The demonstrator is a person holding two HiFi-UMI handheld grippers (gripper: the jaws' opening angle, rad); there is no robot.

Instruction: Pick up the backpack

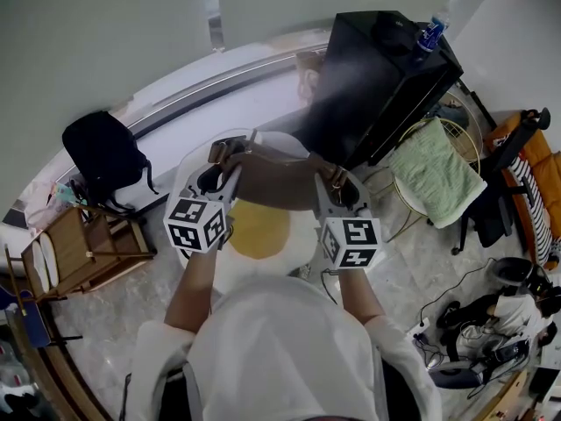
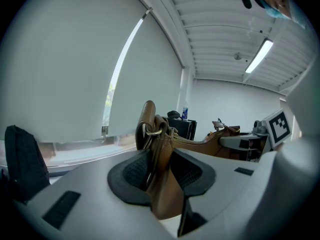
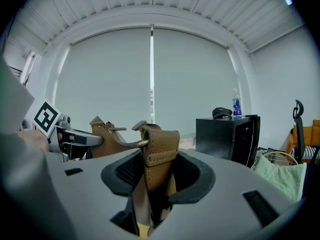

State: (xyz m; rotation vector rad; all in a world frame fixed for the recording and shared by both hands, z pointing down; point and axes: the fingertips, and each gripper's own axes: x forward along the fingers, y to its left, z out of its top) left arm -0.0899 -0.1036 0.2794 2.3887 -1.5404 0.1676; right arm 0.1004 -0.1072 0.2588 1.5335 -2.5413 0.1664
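Fingers [image 2: 131, 173] of the left gripper [image 1: 224, 154] and right gripper [image 1: 335, 181] clamp the brown leather backpack [image 1: 279, 175] at its 9 and 3 o'clock ends, so lifting both evenly should keep it level.

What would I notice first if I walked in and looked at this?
First you'd see the brown backpack in the middle, pinched at one end by the left gripper and at the other by the right gripper. Behind it stands a big black cabinet with a blue bottle on top. A green towel lies off to the right.
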